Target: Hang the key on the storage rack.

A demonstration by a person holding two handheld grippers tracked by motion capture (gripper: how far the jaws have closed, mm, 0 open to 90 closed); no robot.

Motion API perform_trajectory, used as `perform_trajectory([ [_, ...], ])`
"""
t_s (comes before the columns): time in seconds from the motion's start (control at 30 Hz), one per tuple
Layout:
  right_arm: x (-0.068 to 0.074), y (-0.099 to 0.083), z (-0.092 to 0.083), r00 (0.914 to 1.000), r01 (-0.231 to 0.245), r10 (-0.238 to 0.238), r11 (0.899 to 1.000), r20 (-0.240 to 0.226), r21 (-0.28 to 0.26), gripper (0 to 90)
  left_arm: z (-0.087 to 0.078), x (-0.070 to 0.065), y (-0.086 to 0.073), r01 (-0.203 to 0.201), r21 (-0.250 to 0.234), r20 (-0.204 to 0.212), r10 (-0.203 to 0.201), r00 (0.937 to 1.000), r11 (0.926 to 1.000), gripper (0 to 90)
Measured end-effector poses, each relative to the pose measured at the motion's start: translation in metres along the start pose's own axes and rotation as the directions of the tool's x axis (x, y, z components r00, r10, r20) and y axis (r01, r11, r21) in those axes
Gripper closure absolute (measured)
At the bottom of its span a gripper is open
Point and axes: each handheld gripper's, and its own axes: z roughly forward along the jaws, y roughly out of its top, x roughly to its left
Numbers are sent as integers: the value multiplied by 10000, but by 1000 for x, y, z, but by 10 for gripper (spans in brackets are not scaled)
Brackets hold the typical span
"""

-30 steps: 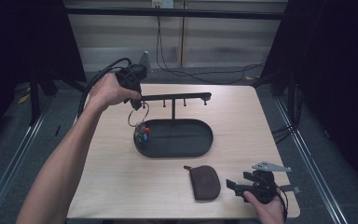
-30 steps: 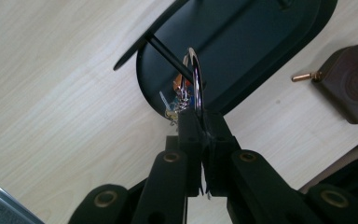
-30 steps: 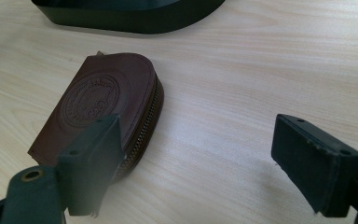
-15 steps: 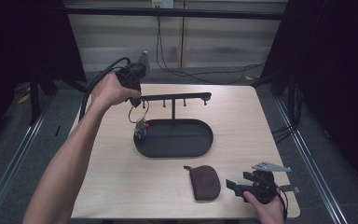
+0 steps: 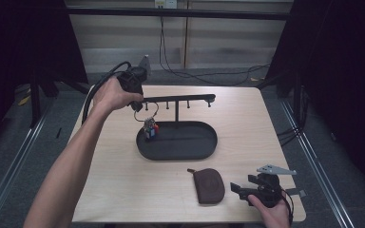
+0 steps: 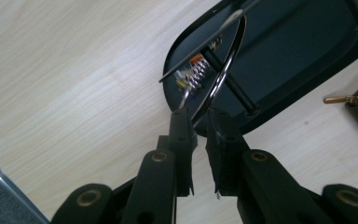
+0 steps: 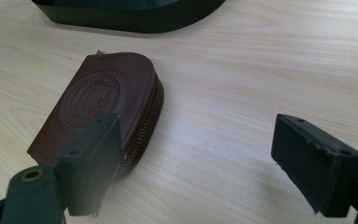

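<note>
A metal key ring (image 6: pixel 223 70) is pinched between the jaws of the left gripper (image 6: pixel 199 122), which are pressed nearly together on its lower arc. From the ring hangs a small coloured charm (image 5: pixel 149 128) that dangles just above the left end of the black oval tray (image 5: pixel 204 149). In the high view the left gripper (image 5: pixel 135 95) is held over that same left end of the tray, right beside the left tip of the black hook rail (image 5: pixel 185 99) that stands on a post rising from the tray. The person's left hand (image 5: pixel 111 95) wraps the gripper's handle, the forearm stretching back toward the near-left of the table (image 5: pixel 109 190).

Nearer than the tray, a brown leather zip pouch (image 5: pixel 208 185) lies flat on the wood, apart from the tray's near rim. The right gripper (image 5: pixel 252 187) rests just to the right of the pouch, well away from the tray, held by the right hand (image 5: pixel 273 213). Its jaws are spread wide with nothing between them; in the right gripper view the pouch (image 7: pixel 102 105) lies beside the left jaw.
</note>
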Motion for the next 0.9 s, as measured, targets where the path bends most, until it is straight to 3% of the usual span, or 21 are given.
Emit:
perform_trajectory([
  [0.03, 0, 0, 0, 10000, 11, -11, 10000, 0, -6, 162, -1, -1, -1, 127, -51, 28, -127, 9999, 9999, 789],
  [0.07, 0, 0, 0, 10000, 13, -13, 10000, -4, -9, 162, -2, 0, -1, -61, -55, 32, 61, 10000, 10000, 780],
  [0.27, 0, 0, 0, 10000, 4, -4, 10000, 8, 33, 161, -9, -1, -6, -4, -554, -19, 3, 10000, 9985, 763],
  [0.47, -1, 0, 0, 10000, -25, 25, 10000, 2, 15, 160, -7, 4, -17, 191, -982, 899, -103, 9959, 9950, 708],
  [0.6, -1, 0, 1, 10000, -94, 94, 9999, 1, 47, 160, -6, 13, -28, 877, -1578, 1452, -647, 9873, 9836, 688],
  [0.73, -1, 0, 1, 9999, -111, 111, 9999, 11, 70, 160, -5, 17, -37, 802, -1873, 1676, -486, 9847, 9790, 636],
  [0.9, -2, 0, 1, 9999, -158, 158, 9999, 20, 38, 160, -5, 14, -52, 638, -2670, 1888, -127, 9819, 9616, 579],
])
